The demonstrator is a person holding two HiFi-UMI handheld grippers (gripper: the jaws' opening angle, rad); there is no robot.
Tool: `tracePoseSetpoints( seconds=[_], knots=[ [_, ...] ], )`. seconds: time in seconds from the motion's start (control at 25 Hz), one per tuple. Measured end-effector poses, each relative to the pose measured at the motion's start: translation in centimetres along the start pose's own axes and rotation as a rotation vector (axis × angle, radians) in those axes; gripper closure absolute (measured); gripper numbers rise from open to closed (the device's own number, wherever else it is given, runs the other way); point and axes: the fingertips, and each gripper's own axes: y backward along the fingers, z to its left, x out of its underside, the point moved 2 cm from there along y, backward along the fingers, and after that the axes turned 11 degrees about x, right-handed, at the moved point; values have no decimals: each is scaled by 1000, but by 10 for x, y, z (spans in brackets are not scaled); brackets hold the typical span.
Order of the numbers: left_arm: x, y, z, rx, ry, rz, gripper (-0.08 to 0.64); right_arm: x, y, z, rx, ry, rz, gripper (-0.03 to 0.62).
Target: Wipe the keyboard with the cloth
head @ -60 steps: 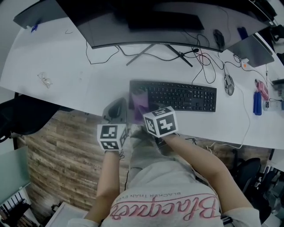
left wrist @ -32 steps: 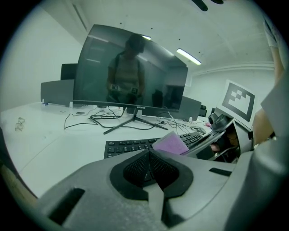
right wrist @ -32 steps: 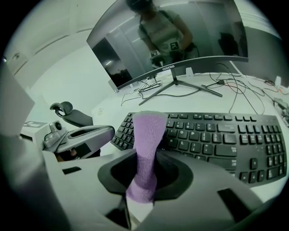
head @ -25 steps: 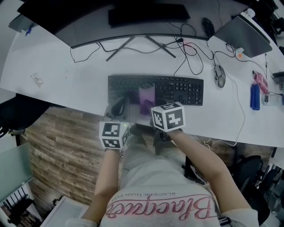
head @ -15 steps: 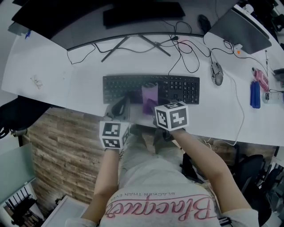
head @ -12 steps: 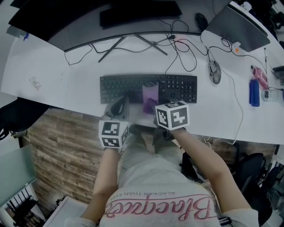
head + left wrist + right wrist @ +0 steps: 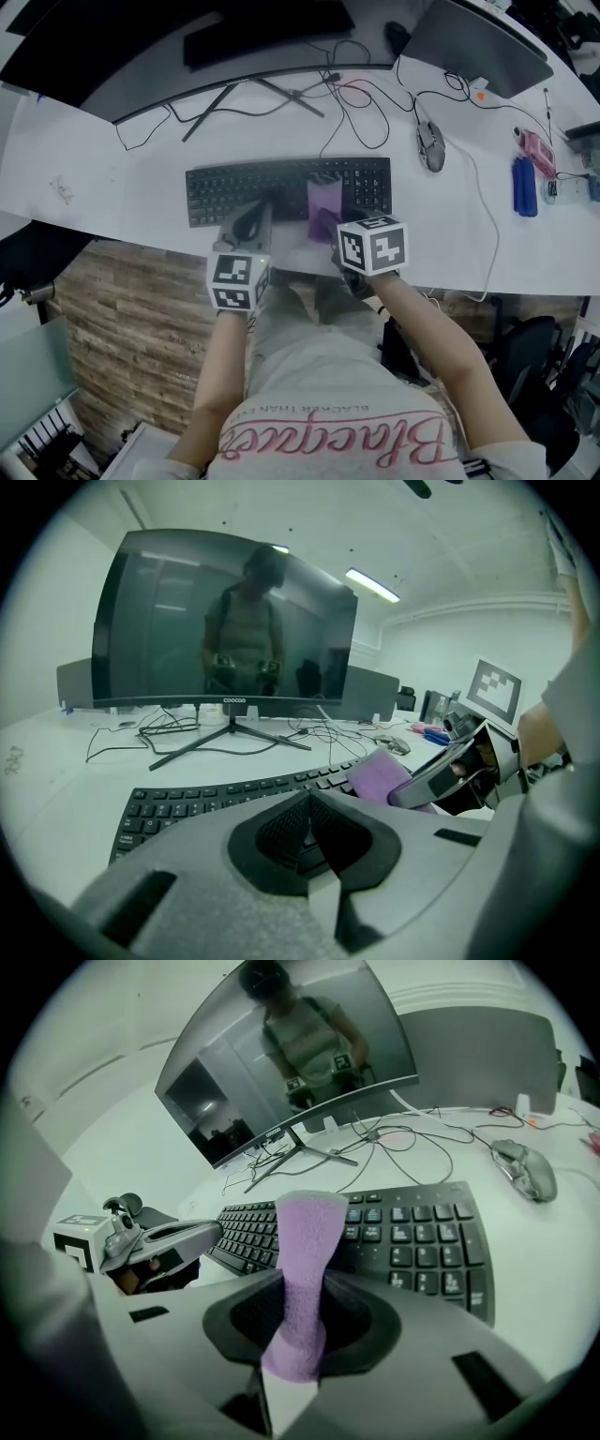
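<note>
A black keyboard point(image 7: 272, 186) lies on the white desk point(image 7: 122, 178). A purple cloth point(image 7: 325, 201) rests on its keys right of the middle, and my right gripper point(image 7: 324, 225) is shut on the cloth's near end. In the right gripper view the cloth point(image 7: 306, 1241) rises from my right gripper point(image 7: 298, 1283) over the keyboard point(image 7: 412, 1232). My left gripper point(image 7: 254, 212) is shut and holds nothing, its tip at the keyboard's front edge. The left gripper view shows my left gripper point(image 7: 309, 796) closed above the keyboard point(image 7: 197, 803), with the cloth point(image 7: 380, 772) to its right.
A curved monitor point(image 7: 169, 47) on a splayed stand point(image 7: 253, 92) sits behind the keyboard among loose cables point(image 7: 361, 84). A mouse point(image 7: 430, 147), a laptop point(image 7: 478, 42) and blue point(image 7: 522, 185) and pink point(image 7: 532, 148) items lie to the right. The desk edge runs just under both grippers.
The right gripper has dragged the cloth rightwards along the keyboard, from its left end to right of the middle. The left gripper has shifted right along the front edge too.
</note>
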Motion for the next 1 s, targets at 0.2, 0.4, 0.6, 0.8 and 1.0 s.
tracePoseSetpoints(
  seconds=[0.2, 0.4, 0.6, 0.8, 1.0],
  knots=[
    [-4, -14, -17, 11, -11, -2, 555, 1, 10, -21, 11, -10, -3, 508],
    [-5, -23, -27, 8, -15, 1, 555, 3, 19, -43, 34, -12, -7, 508],
    [-10, -31, -38, 12, -22, -3, 555, 4, 29, -68, 57, -21, -23, 507],
    [-11, -39, -50, 24, -33, 5, 555, 7, 41, -94, 101, -44, -35, 506],
    [-13, -43, -62, 39, -47, 11, 555, 10, 54, -118, 198, -9, -51, 506]
  ],
)
